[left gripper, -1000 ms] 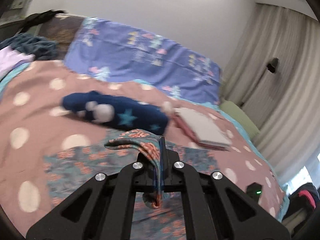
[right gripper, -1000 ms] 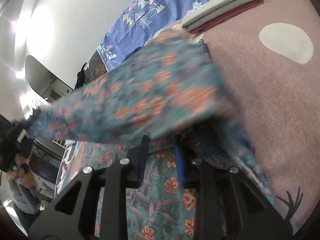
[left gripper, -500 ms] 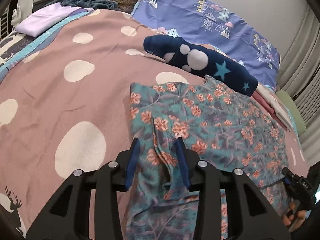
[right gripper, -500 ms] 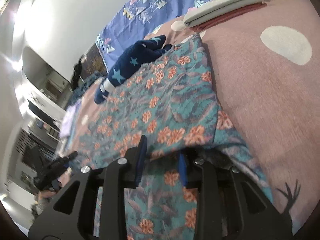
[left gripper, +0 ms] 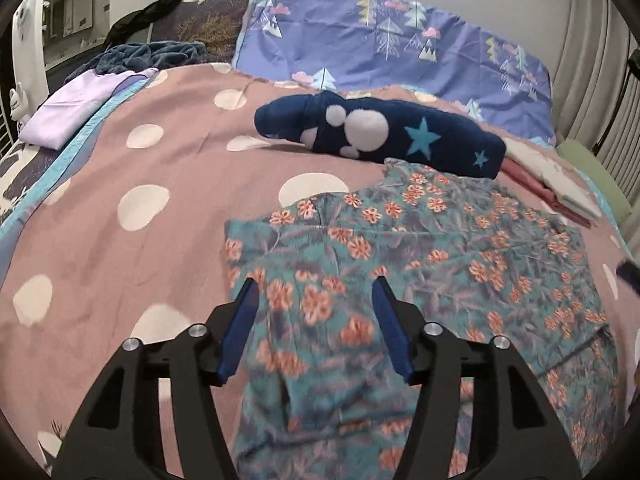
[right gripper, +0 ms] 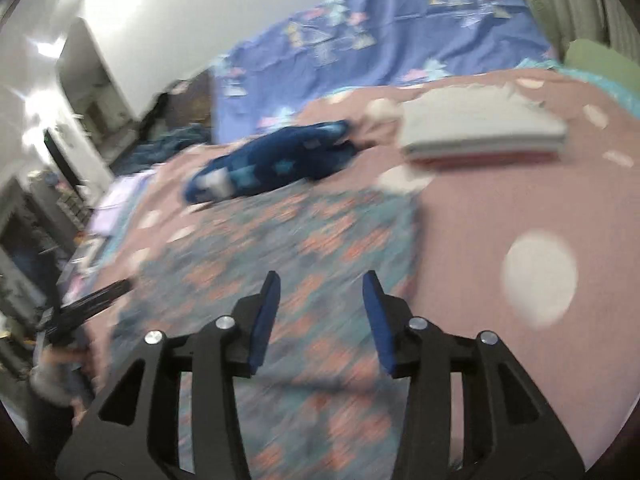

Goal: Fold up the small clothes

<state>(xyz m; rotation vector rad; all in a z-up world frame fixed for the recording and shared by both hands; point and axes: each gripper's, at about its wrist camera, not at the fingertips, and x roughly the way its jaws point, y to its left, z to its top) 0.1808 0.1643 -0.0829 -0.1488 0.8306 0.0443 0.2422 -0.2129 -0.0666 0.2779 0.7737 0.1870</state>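
Fingers on both the left gripper [left gripper: 316, 316] and the right gripper [right gripper: 319, 312] have just been opening and hold nothing, the floral garment [left gripper: 440, 264] released flat on the bed [left gripper: 120, 248] mid-frame, so the next fold wants a fresh edge pinch.

My left wrist cam sits low and close over the floral garment [left gripper: 420, 264], looking down-forward across the bedspread [left gripper: 120, 160] toward the blue pillow [left gripper: 400, 40] at the wall. My right wrist cam looks the same general way from the garment's [right gripper: 280, 260] other side, blurred. Both share the garment, navy plush [left gripper: 380, 132] [right gripper: 272, 164], folded stack [left gripper: 560, 188] [right gripper: 480, 132] and pillow [right gripper: 380, 40].
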